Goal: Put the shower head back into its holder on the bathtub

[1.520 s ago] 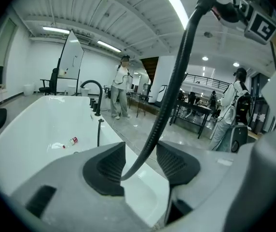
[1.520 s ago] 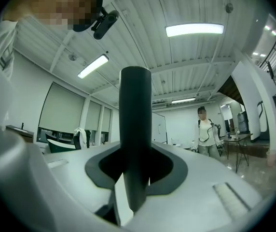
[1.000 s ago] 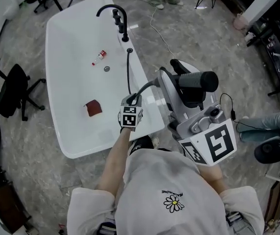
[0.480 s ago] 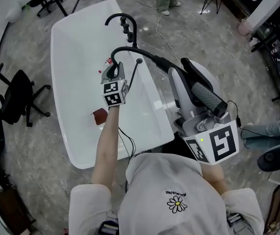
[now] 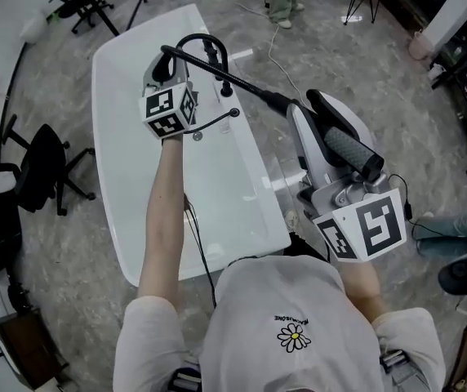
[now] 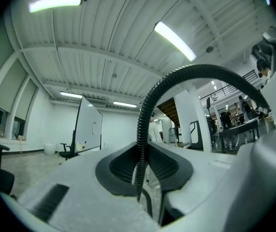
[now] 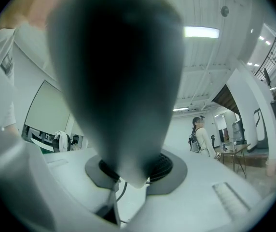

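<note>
Since the earlier frames, the left gripper (image 5: 160, 68) has risen from the near rim of the white oval bathtub (image 5: 254, 207) to a position above the black arched faucet (image 5: 207, 42). Its jaws are clamped on the black ribbed hose (image 6: 141, 139). The right gripper (image 5: 297, 119) is closed on the dark grey shower head (image 5: 352, 155), which is held beside the tub, well apart from the small black holder socket (image 5: 235, 113) on the rim. Pickup is complete. Seating the head in the holder is not yet done.
</note>
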Motion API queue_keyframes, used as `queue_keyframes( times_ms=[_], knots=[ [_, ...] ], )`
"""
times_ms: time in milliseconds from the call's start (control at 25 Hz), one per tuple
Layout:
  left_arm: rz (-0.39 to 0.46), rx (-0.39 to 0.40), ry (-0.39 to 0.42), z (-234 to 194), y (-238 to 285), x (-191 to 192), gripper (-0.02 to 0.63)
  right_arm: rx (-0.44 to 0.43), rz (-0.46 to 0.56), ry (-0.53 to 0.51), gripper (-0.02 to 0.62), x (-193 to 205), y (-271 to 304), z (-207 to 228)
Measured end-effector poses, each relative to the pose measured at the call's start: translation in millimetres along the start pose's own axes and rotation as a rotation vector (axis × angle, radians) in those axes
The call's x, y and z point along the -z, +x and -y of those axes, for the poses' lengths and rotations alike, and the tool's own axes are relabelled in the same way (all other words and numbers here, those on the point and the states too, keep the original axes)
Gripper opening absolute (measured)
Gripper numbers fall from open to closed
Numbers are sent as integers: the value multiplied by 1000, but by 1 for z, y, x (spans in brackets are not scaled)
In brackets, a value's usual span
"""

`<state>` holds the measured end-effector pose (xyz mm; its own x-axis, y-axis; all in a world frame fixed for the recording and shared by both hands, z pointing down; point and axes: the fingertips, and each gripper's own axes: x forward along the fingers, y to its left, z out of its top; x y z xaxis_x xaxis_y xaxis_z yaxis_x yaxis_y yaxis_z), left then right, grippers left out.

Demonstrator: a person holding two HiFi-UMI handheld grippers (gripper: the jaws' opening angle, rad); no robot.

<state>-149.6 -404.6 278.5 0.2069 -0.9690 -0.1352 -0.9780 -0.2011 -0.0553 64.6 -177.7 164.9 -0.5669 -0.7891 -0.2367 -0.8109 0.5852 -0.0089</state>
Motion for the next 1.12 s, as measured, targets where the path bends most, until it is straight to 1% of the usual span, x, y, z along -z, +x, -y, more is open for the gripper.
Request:
queue_keyframes(
  times_ms=[80,200,280,400,520,600,800,960,1040,1120],
  knots=[
    [86,34,14,15,16,-40,61,4,11,10,104,-2,0,13],
    [195,111,43,48,32,-90,61,15,21,33,104,1,2,29],
    [242,158,59,72,41,-111,61,29,25,43,104,2,0,41],
    [273,201,50,100,55,-125,61,52,27,47,104,4,-5,58],
    [283,229,67,114,67,-127,61,76,31,52,104,6,-5,71],
    [277,238,79,118,73,-121,61,90,28,52,104,10,-4,78],
    [218,234,89,124,85,-92,61,103,9,69,104,23,-5,92],
    [166,226,99,114,88,-68,61,103,-6,79,104,33,7,95],
    [143,218,90,106,86,-56,61,99,-15,80,104,38,13,93],
    [141,216,74,102,77,-52,61,93,-22,83,104,41,18,91]
  ],
)
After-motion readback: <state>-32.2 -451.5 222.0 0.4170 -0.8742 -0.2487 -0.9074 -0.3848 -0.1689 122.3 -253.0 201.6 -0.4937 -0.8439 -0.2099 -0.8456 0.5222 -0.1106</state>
